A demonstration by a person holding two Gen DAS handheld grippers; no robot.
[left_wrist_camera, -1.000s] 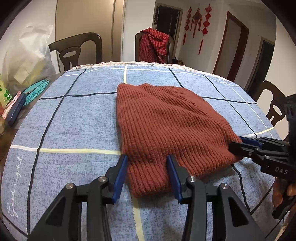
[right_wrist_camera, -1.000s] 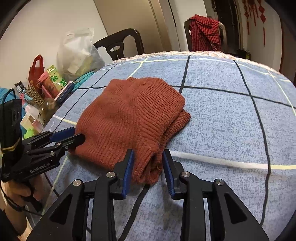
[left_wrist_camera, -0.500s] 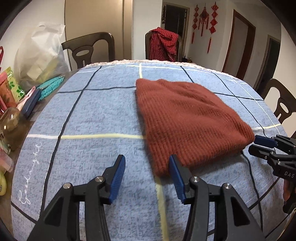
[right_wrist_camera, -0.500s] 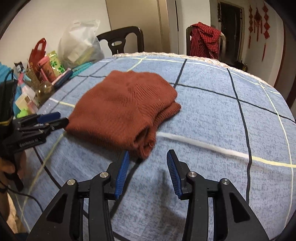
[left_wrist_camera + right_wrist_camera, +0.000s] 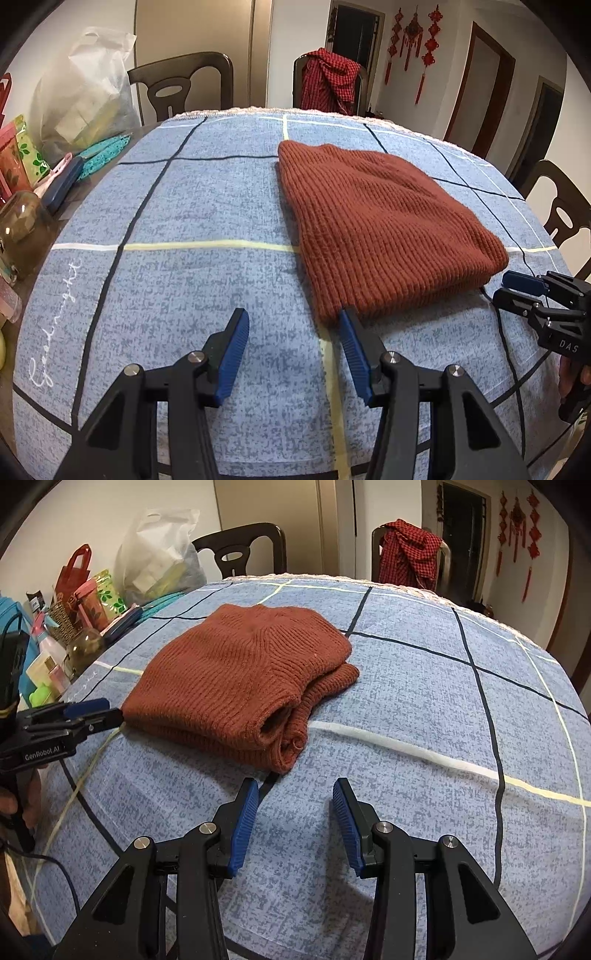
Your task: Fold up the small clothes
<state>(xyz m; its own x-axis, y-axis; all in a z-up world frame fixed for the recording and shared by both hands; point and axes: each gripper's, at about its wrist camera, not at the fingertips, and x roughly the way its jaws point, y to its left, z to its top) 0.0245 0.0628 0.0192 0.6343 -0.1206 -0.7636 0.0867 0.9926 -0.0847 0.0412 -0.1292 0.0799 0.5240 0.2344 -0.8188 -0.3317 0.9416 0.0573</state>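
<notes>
The left hand-held gripper (image 5: 291, 347) is hovering with jaws parted and empty, having just been opening, at the near-left corner of the folded rust sweater (image 5: 373, 225). The sweater is lying on the bench (image 5: 184, 258), its long axis running near to far. The right hand-held gripper (image 5: 295, 812), likewise just opened and empty, is sitting just off the near-right corner.

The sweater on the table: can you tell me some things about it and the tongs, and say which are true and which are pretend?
1. The sweater lies folded on the blue tablecloth. True.
2. The right tongs squeeze the sweater. False: they are open, off its near corner.
3. The left tongs are open with nothing between them. True.
4. The sweater is green. False: it is rust red.
5. A red checked cloth hangs on a chair behind the table. True.
</notes>
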